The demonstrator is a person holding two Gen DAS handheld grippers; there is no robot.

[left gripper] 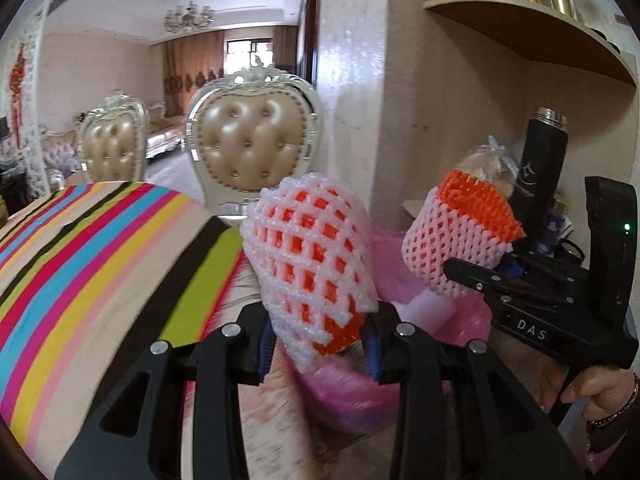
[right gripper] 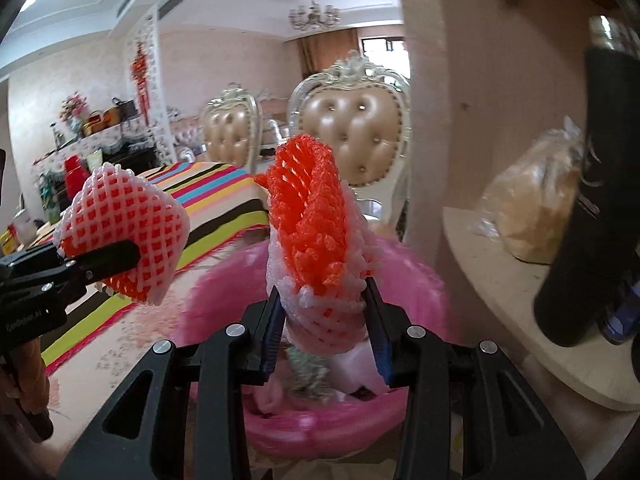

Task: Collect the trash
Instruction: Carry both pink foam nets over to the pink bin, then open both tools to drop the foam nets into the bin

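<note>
Carrying step: below both claws sits the pink-lined round trash bin. The left claw pinches one white-and-orange foam fruit net; the right claw pinches another. Next: spread both claws over the bin.

I read "DAS" on the right gripper body; the small white print on my left gripper stays too blurred.
</note>
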